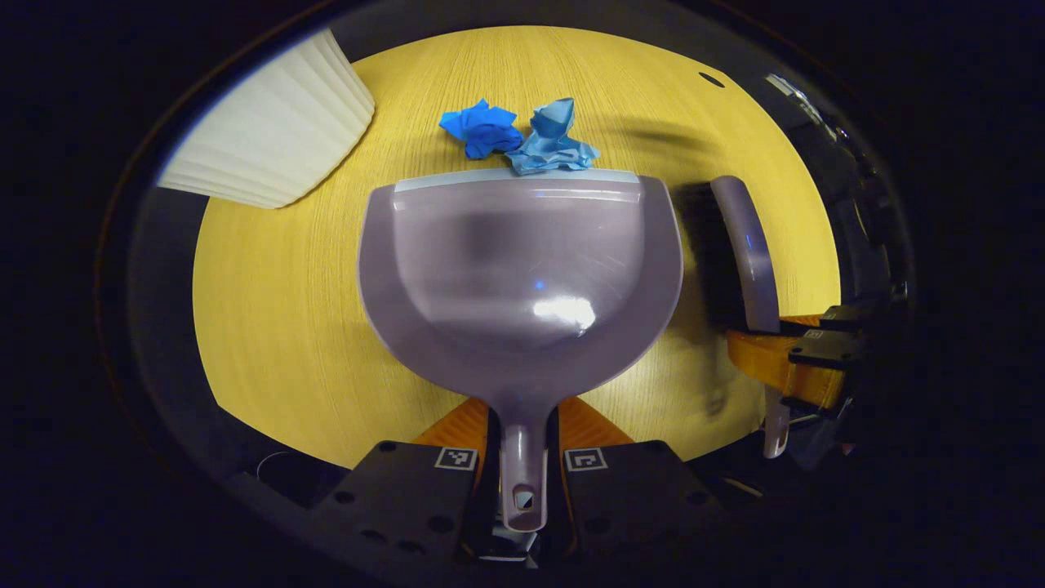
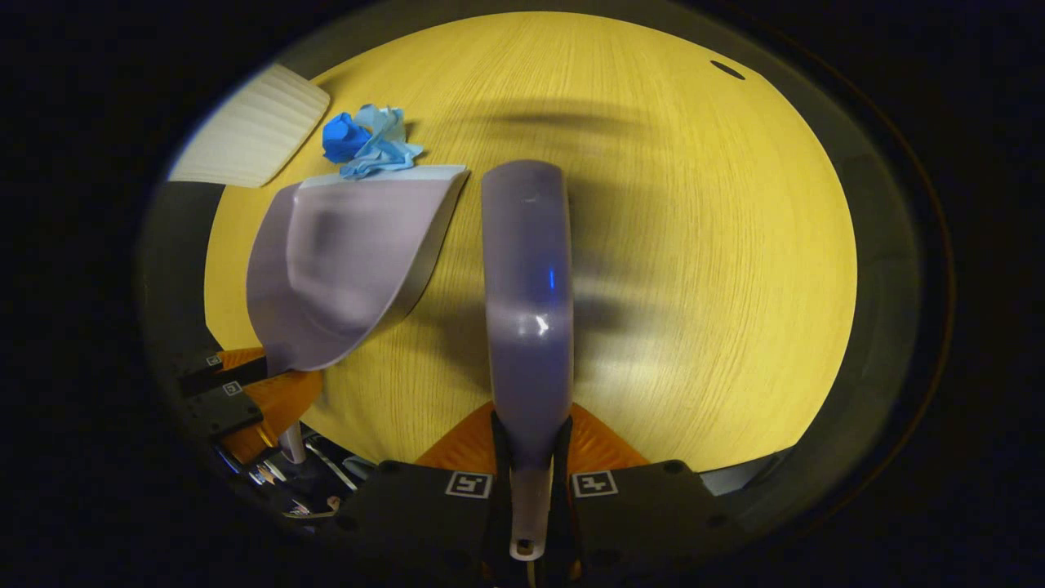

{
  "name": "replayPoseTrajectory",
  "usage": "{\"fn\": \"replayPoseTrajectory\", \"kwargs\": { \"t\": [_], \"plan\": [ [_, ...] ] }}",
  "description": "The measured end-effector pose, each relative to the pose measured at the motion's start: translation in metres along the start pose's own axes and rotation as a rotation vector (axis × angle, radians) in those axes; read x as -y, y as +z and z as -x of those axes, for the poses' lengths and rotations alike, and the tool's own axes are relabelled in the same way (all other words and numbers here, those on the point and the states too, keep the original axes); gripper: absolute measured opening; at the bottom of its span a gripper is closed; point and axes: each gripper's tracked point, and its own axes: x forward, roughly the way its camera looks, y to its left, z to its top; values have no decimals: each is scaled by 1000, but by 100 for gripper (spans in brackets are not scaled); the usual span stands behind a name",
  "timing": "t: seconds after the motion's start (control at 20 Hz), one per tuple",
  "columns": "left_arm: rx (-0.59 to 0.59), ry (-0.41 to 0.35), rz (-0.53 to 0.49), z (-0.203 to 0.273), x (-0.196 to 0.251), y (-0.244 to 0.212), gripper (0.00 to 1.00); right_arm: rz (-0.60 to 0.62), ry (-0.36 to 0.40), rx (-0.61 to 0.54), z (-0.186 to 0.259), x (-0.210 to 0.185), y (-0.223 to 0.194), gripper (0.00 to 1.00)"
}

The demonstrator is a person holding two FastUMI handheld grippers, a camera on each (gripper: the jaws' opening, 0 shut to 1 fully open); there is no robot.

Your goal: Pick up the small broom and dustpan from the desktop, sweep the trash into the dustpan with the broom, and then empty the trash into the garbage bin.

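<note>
Jaws on both grippers are clamped: the left gripper [image 1: 522,457] pinches the dustpan [image 1: 520,278] by its handle, the right gripper [image 2: 529,482] the broom [image 2: 526,310]. Across the yellow desk [image 1: 277,327], the white ribbed garbage bin [image 1: 269,131] waits at the far left. Dustpan's lip sits low, right against the blue crumpled trash [image 1: 518,137], likely so the broom, alongside, can sweep it in.

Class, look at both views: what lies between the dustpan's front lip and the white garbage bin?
In the left gripper view, two crumpled blue paper scraps sit at the dustpan lip; toward the garbage bin there is bare tabletop.
</note>
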Motion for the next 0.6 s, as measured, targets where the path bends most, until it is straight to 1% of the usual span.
{"fn": "replayPoseTrajectory", "kwargs": {
  "t": [0.05, 0.2, 0.25, 0.35, 0.4, 0.5, 0.6],
  "plan": [
    [9, -7, 1, 0, 1, 1, 24, 6, -1, 4, 2, 2, 0, 21],
    [23, -20, -4, -2, -2, 0, 23, -3, 10, 28, 4, -1, 5, 21],
    [20, -23, -14, 0, -3, -1, 24, 3, 8, 38, 7, 1, 10, 21],
    [26, -23, -35, 0, -7, 1, 24, 35, -5, 73, 13, 5, 19, 21],
    [30, -22, -46, 3, -9, -1, 23, 48, -9, 91, 15, 6, 26, 20],
    [43, -15, -86, 9, -15, -4, 23, 95, -31, 115, 23, 12, 45, 21],
    [70, -9, -126, 15, -22, -5, 23, 160, -73, 171, 34, 22, 77, 20]
  ]
}}
